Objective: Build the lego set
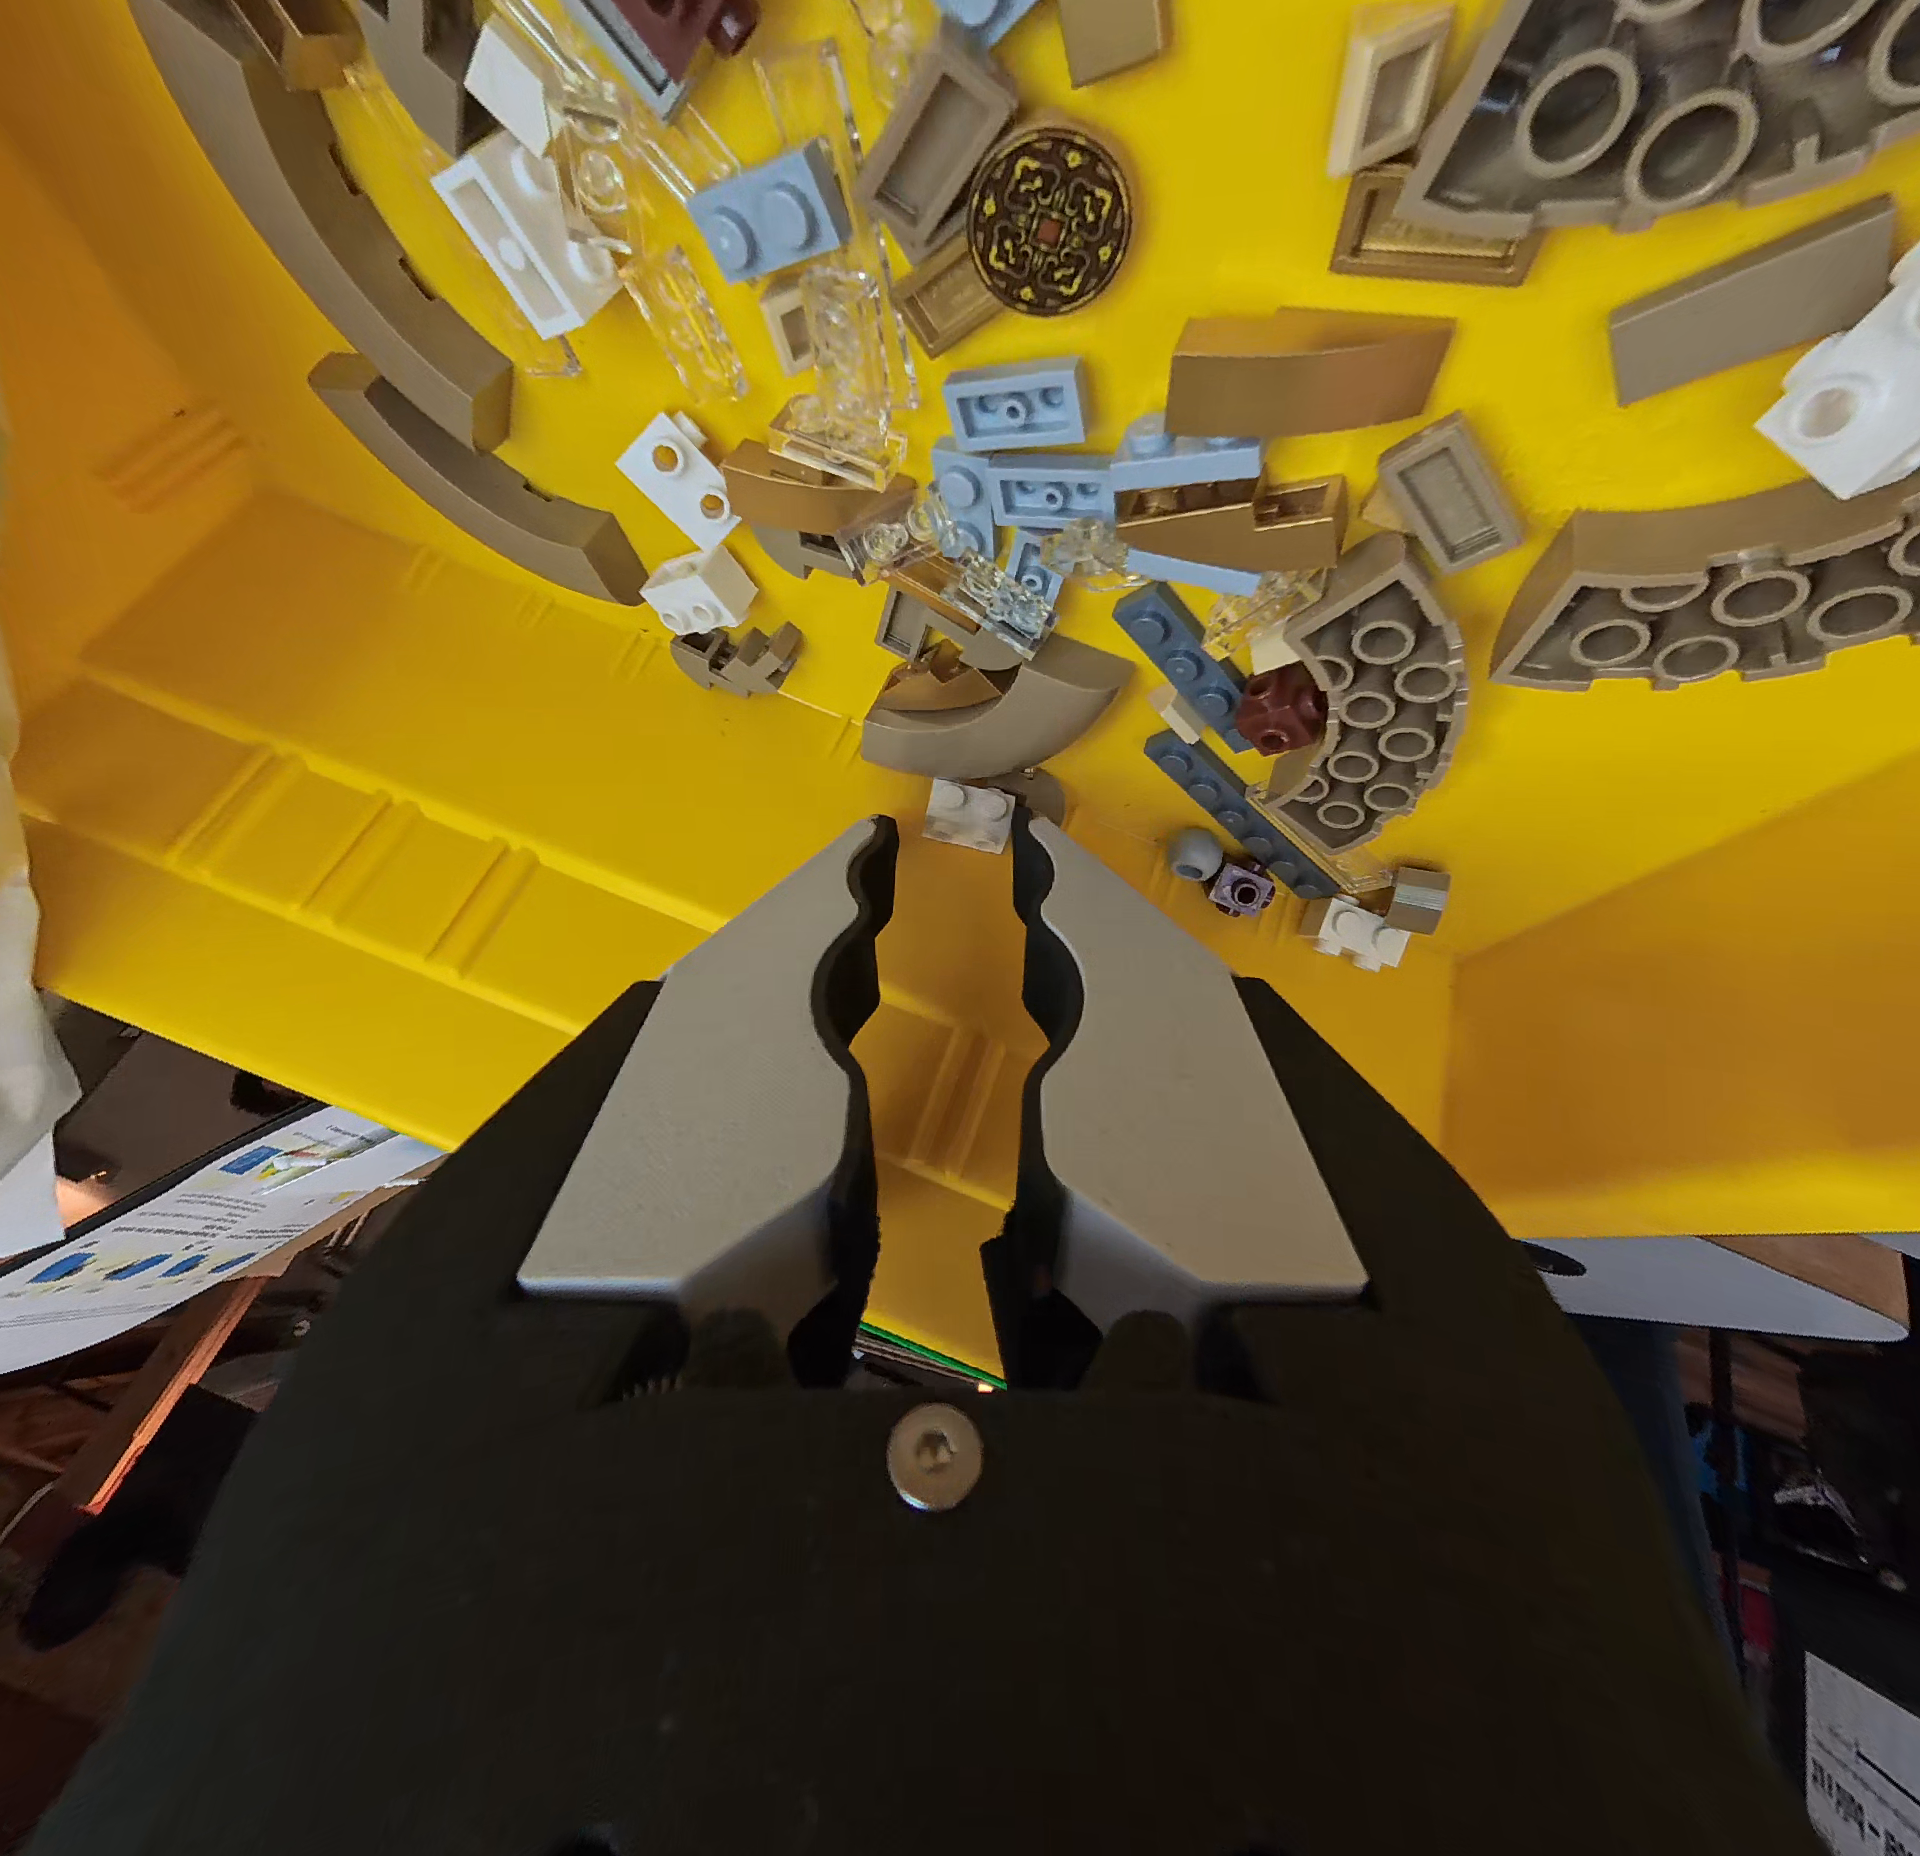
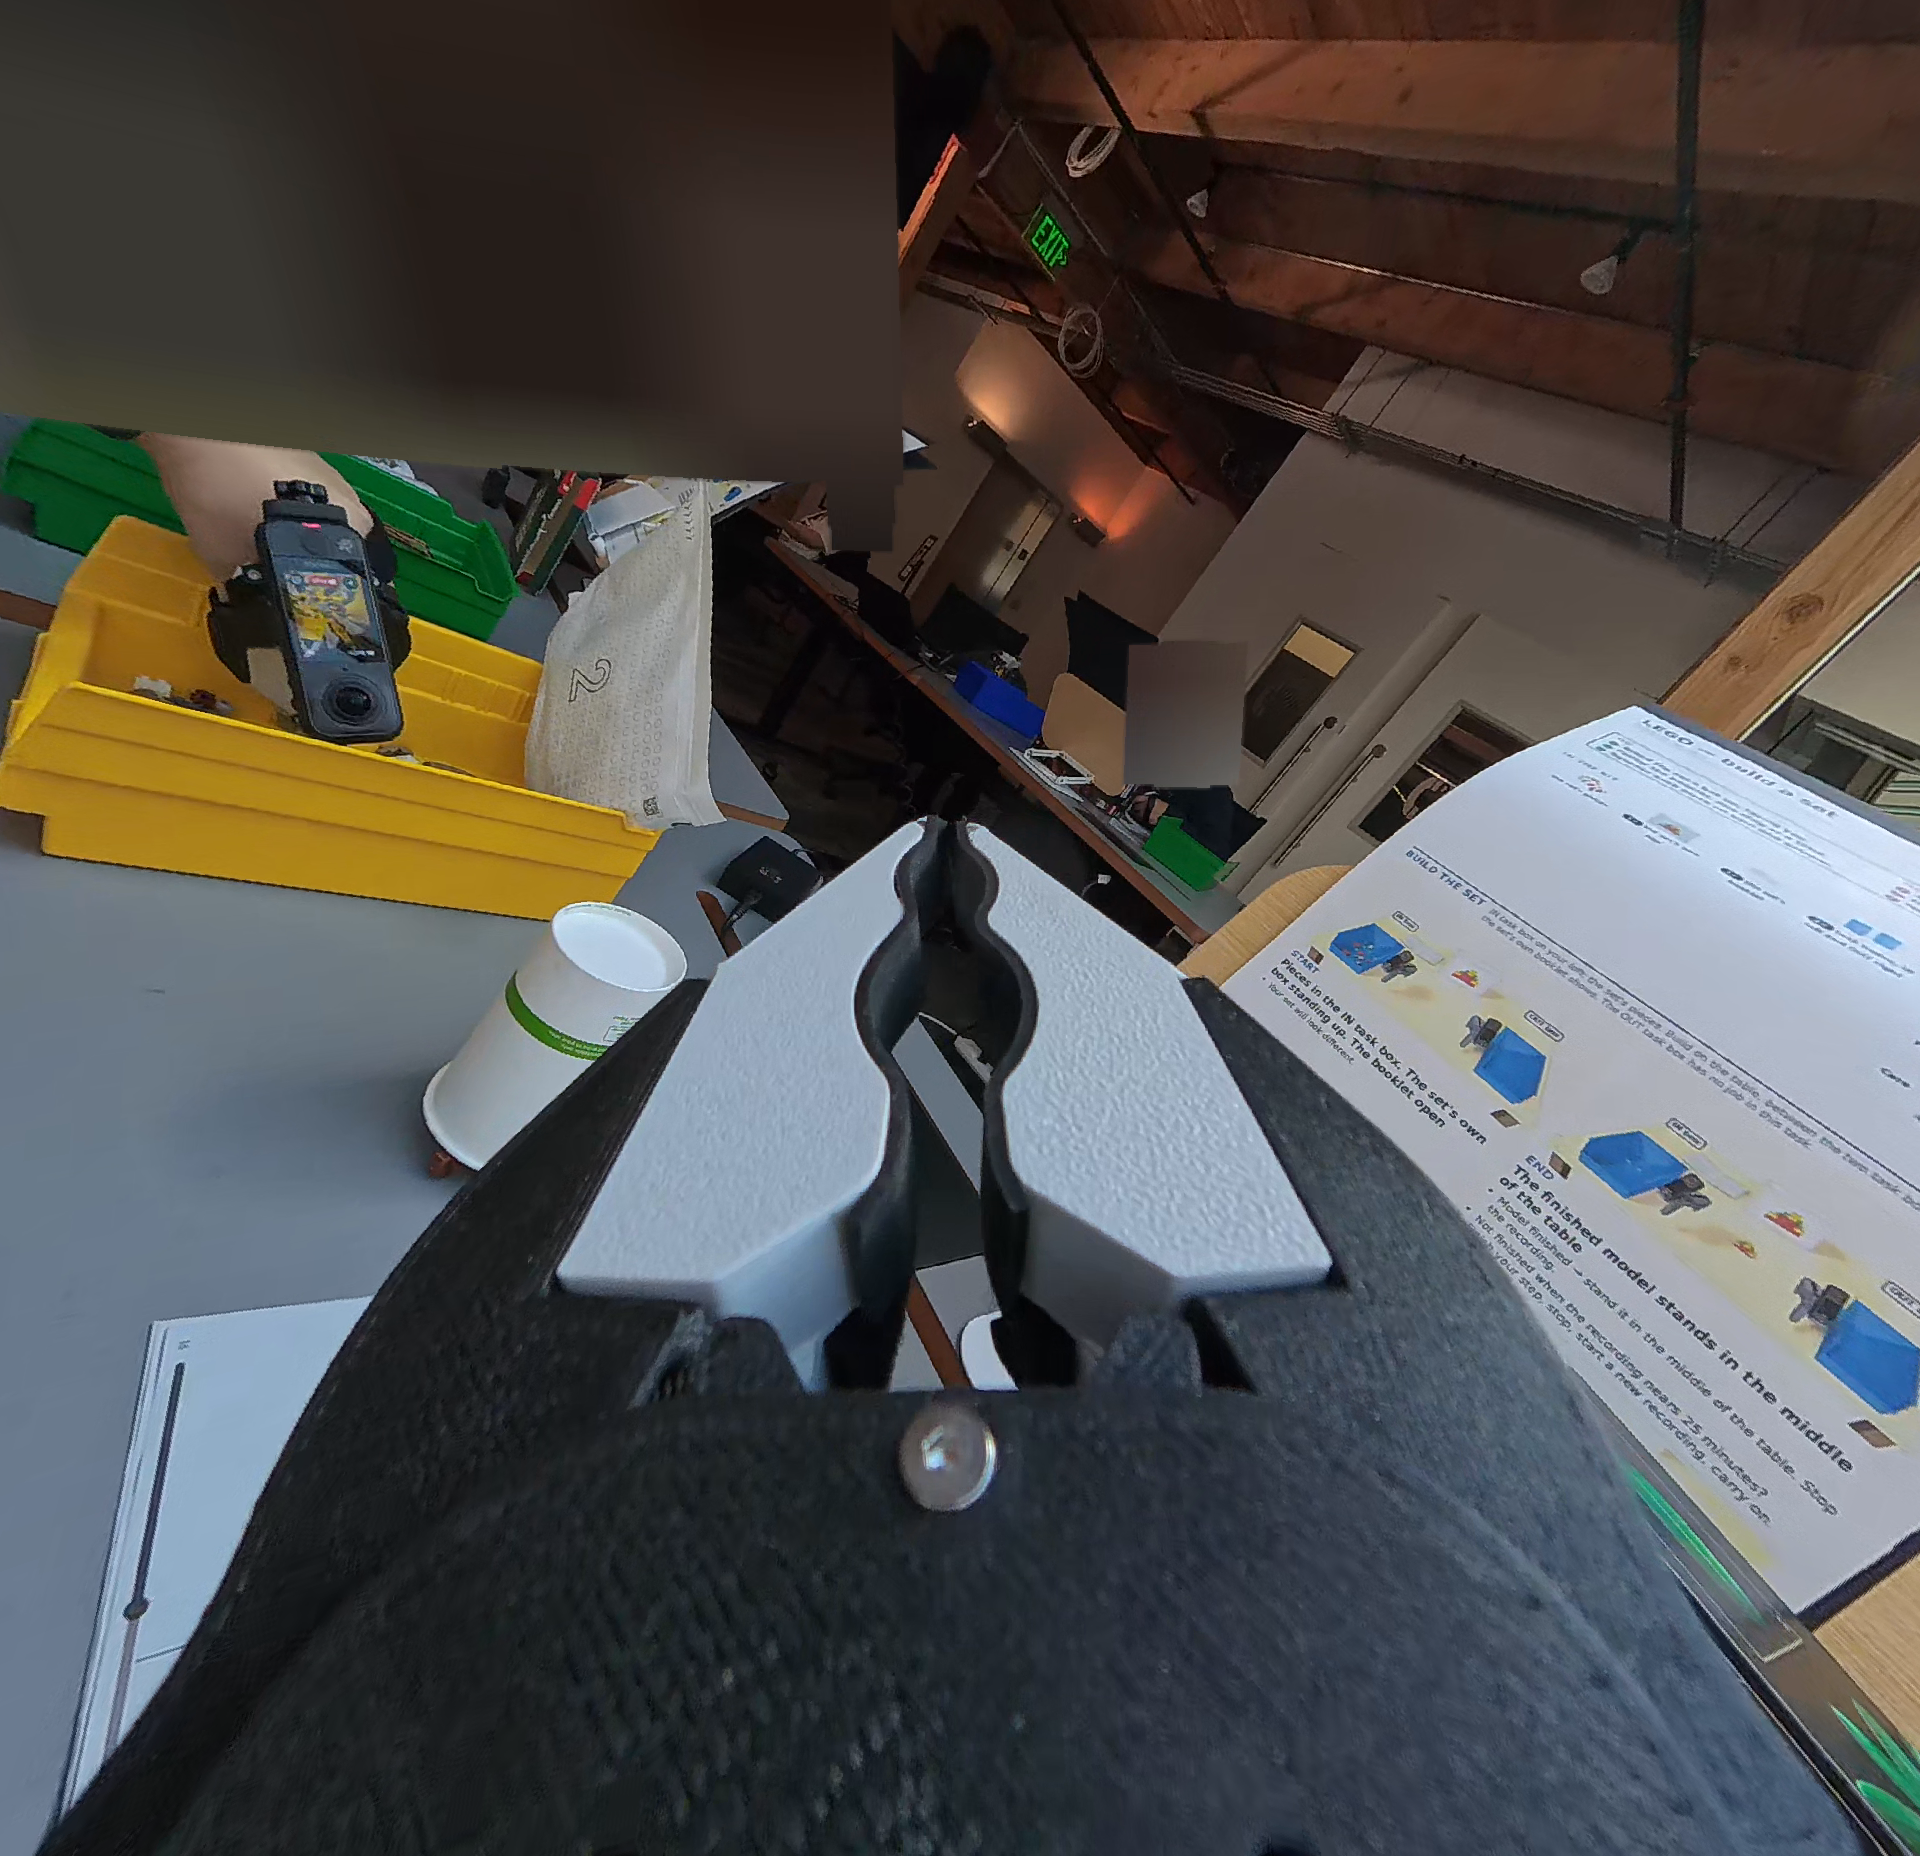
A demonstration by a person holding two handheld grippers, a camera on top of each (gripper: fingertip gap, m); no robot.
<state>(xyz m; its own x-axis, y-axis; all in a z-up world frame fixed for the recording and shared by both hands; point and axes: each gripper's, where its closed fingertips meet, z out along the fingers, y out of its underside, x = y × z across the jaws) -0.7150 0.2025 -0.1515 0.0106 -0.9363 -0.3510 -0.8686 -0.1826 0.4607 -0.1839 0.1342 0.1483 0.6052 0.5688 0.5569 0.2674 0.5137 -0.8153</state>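
In the left wrist view my left gripper [image 1: 954,835] is open inside a yellow bin [image 1: 416,746] of loose lego pieces. A small white brick [image 1: 968,811] lies just ahead of the gap between the fingertips, and nothing is held. A tan curved brick [image 1: 987,731] lies just beyond it. In the right wrist view my right gripper [image 2: 948,827] is shut and empty, raised above the grey table [image 2: 208,1027] and pointing away from the bin. The left gripper [image 2: 312,632] shows there, farther off, reaching into the yellow bin [image 2: 260,809].
The bin holds tan arches, round plates [image 1: 1382,705], grey-blue plates [image 1: 1013,404], clear pieces and a round patterned tile [image 1: 1047,219]. On the table are a white paper cup [image 2: 551,1027], a white bag [image 2: 623,694], green bins [image 2: 436,549], an instruction sheet [image 2: 1662,1131] and a booklet [image 2: 208,1443]. Left tips to right tips: about 60 centimeters.
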